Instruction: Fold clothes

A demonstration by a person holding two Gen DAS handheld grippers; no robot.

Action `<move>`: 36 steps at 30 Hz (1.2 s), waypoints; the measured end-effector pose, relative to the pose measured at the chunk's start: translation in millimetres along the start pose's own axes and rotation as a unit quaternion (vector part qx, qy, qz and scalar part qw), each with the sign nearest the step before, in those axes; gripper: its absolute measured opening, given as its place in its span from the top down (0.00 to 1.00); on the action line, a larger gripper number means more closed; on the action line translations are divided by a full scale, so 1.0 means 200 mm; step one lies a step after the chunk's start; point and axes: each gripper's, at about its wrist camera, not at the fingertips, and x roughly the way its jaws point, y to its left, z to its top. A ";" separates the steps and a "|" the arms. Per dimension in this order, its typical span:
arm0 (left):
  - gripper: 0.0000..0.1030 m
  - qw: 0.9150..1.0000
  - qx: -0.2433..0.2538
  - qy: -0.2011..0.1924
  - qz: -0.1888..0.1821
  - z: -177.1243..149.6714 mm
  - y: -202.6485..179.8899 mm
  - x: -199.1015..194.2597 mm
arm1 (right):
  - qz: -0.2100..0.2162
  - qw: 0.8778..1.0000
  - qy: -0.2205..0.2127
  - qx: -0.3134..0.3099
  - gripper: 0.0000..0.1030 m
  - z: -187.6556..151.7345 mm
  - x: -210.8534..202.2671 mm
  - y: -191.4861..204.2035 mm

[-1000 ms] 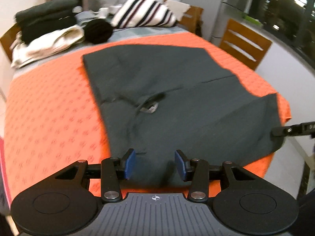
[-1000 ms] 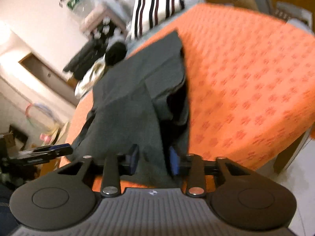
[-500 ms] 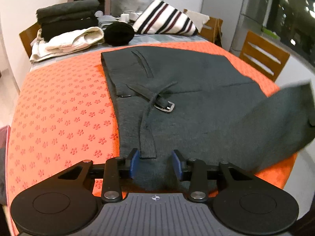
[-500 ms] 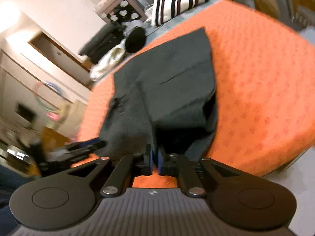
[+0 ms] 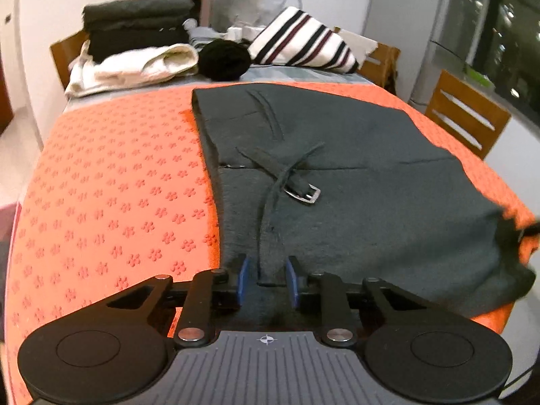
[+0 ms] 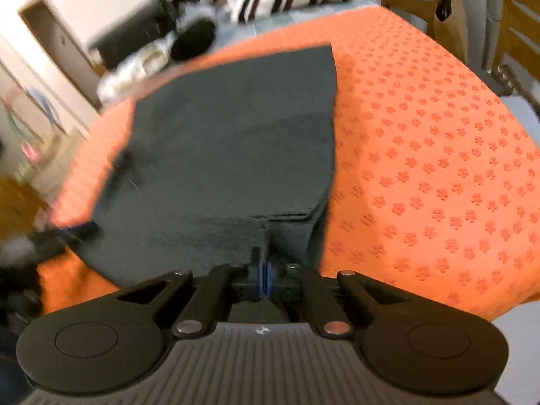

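Since half a second ago the flap of the grey garment (image 5: 371,182) that hung lifted at the right has come down; the cloth now lies spread flat on the orange tablecloth (image 5: 111,182), belt buckle (image 5: 303,193) showing, near edge over the table's front.

Right gripper (image 6: 265,271): pads pressed together on the garment's near hem. Left gripper (image 5: 266,280): pads apart, a narrow gap, cloth lying between them; I cannot tell that it grips anything.

To fold cleanly, I judge both tongs need matching holds on the near edge, lifted level so the belt stays tucked inside.

Both grippers sit low at the table's near side, pointing across it.
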 end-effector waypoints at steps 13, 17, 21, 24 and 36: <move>0.67 0.998 0.049 -0.025 -0.033 0.05 -0.03 -0.15 | -0.009 0.986 -0.065 -0.153 0.65 0.08 -0.23 0.30; 0.68 0.997 0.075 -0.001 -0.016 -0.01 -0.03 -0.09 | 0.012 0.979 -0.065 -0.194 0.66 0.06 -0.10 0.38; 0.68 0.996 0.088 -0.005 -0.008 -0.02 -0.03 -0.09 | -0.006 0.980 -0.037 -0.196 0.66 -0.01 0.10 0.33; 0.63 0.995 0.100 -0.012 -0.013 -0.01 -0.02 -0.14 | -0.013 0.978 -0.035 -0.207 0.68 -0.04 0.12 0.32; 0.35 0.946 0.314 -0.012 -0.085 -0.07 -0.11 -0.27 | 0.087 0.941 -0.046 -0.323 0.45 -0.11 -0.07 0.56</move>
